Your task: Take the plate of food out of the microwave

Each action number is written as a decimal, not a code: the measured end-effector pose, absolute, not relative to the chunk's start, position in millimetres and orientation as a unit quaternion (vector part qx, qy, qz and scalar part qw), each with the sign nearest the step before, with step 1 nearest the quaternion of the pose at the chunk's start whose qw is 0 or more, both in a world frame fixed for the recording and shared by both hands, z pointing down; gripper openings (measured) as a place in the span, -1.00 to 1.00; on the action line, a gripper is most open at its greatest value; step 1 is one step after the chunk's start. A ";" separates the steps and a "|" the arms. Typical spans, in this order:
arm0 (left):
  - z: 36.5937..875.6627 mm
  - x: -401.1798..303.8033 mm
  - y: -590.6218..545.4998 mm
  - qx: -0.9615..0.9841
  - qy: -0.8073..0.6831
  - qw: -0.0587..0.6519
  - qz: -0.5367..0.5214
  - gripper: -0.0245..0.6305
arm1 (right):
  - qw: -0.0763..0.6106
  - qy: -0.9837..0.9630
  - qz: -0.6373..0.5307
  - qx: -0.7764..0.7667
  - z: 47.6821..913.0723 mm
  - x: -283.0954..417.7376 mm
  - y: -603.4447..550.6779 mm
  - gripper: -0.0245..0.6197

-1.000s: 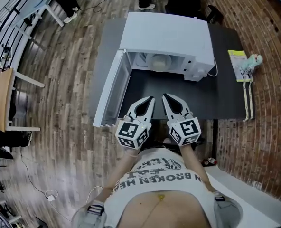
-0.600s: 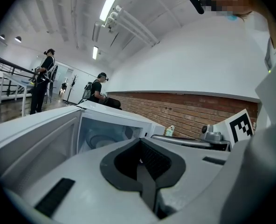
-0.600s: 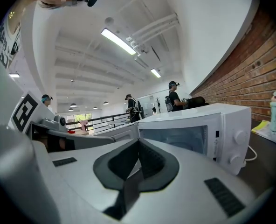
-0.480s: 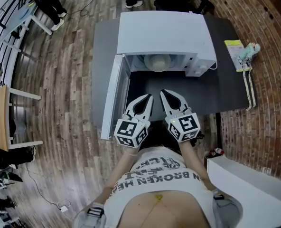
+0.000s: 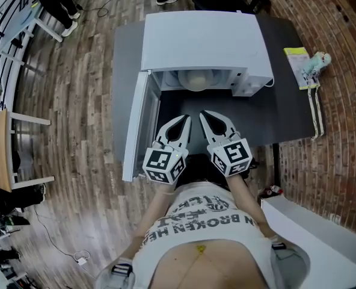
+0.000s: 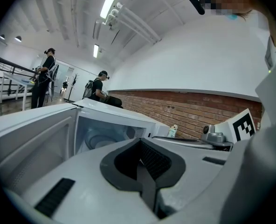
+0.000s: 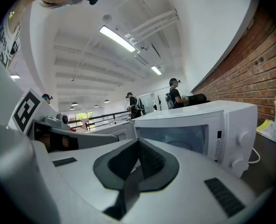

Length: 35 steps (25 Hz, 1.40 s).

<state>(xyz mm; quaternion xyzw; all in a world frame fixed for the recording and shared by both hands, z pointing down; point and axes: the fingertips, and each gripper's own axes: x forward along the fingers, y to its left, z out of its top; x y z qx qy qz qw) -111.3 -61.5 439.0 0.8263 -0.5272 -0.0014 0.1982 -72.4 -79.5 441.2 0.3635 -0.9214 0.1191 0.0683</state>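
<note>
A white microwave (image 5: 202, 41) stands on a dark table (image 5: 286, 113) with its door (image 5: 139, 125) swung open to the left. Inside it sits a pale round plate of food (image 5: 197, 80), partly hidden by the top of the cavity. My left gripper (image 5: 184, 119) and right gripper (image 5: 204, 114) are side by side just in front of the opening, both shut and holding nothing. In the left gripper view the shut gripper (image 6: 139, 143) points at the open cavity (image 6: 100, 134). In the right gripper view the shut gripper (image 7: 139, 143) faces the microwave (image 7: 198, 125).
A yellow-green packet and a small toy figure (image 5: 310, 68) lie at the table's right end, with a white cord (image 5: 313, 122) beside them. A white counter (image 5: 322, 233) is at the lower right. A brick wall runs along the right. People stand beyond the microwave.
The head view has shifted, so the microwave sits more centred. Both grippers stay shut and side by side, a little nearer the opening.
</note>
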 end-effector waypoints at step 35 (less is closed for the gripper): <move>442.7 -77.9 -162.9 0.817 -0.541 0.198 0.028 -0.91 | 0.070 -0.917 0.121 0.375 440.1 -17.9 -177.5 -0.90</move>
